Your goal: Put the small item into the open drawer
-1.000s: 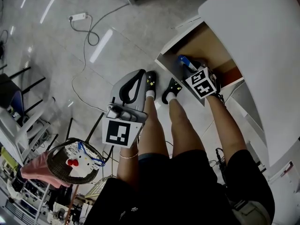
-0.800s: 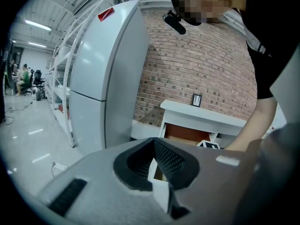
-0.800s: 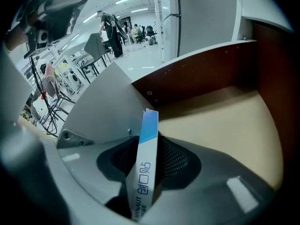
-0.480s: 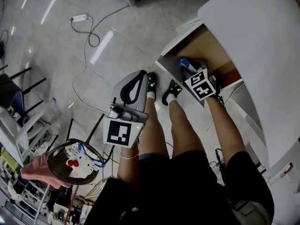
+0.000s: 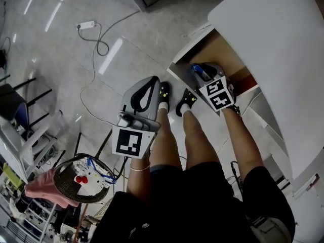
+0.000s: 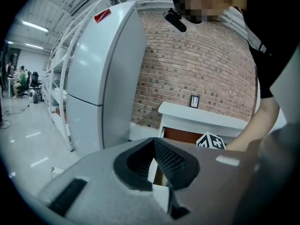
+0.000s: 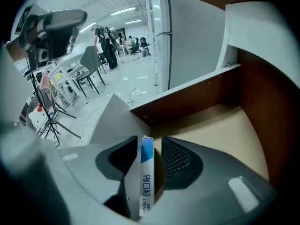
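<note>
The grey left gripper is hanging over the grey tiled floor, its fingers resting closed with nothing between them; it is staying well apart from the work and posing little risk. A white cable is lying farther off on that floor.

At the open wooden drawer the right gripper is pointing steeply down, and its fingers have just been opening. The flat blue-and-white box is standing on edge between them, leaning on the left pad with a gap showing at the right pad; it is loose but not lying on the drawer's floor.

The likely trouble is the box clinging to that pad and riding out as the hand is lifting. It is also sitting close to the drawer's dark wall and its corner, so a late drop could be catching the rim or landing outside.

The drawer's floor is lying bare to the right of the fingers; farther right the white cabinet top is overhanging the drawer's inner end, so the free way out is leading up and back toward the person.
</note>
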A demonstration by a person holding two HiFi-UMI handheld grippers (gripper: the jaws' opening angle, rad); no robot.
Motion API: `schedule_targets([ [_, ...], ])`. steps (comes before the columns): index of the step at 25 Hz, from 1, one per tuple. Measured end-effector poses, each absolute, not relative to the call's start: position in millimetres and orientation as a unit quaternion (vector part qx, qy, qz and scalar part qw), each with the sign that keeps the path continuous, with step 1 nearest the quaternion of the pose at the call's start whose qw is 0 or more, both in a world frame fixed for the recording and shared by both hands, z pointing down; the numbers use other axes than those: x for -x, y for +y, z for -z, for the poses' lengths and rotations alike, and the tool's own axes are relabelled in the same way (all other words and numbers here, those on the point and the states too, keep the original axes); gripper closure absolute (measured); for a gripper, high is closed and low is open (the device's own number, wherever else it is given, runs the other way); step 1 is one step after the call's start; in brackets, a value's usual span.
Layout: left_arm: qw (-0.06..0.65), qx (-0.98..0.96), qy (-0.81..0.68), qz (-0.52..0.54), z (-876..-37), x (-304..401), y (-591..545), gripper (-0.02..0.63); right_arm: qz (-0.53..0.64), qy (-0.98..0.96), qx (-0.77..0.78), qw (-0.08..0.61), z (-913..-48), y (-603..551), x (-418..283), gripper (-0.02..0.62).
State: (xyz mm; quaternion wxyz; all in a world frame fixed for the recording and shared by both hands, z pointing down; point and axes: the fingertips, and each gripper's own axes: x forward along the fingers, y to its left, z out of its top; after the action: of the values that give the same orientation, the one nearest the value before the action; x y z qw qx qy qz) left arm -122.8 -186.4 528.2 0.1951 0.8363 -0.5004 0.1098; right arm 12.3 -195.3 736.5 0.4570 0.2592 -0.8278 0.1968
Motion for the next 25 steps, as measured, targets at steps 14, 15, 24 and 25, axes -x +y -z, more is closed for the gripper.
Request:
schedule_targets([
  [14, 0.188, -0.846, -0.485, -0.114, -506.9, 116.0, -191.0, 0.615, -0.231, -0.833, -0.331, 0.378, -682.3, -197.8, -10.3, 0.507],
  [15, 0.188, -0.847, -0.484, -0.115, -506.1, 115.4, -191.3, 0.614, -0.233, -0.833, -0.338, 0.371, -679.0, -198.1, -11.2, 0.523],
  [24, 0.186, -0.854, -0.47, -0.12, -495.9, 108.4, -192.0, 0.615, -0.248, -0.829, -0.397, 0.307, -636.9, -200.6, -22.4, 0.587],
  [25, 0.186, -0.855, -0.468, -0.121, -494.6, 107.3, -192.4, 0.614, -0.25, -0.828, -0.403, 0.299, -631.8, -201.2, -23.9, 0.588],
])
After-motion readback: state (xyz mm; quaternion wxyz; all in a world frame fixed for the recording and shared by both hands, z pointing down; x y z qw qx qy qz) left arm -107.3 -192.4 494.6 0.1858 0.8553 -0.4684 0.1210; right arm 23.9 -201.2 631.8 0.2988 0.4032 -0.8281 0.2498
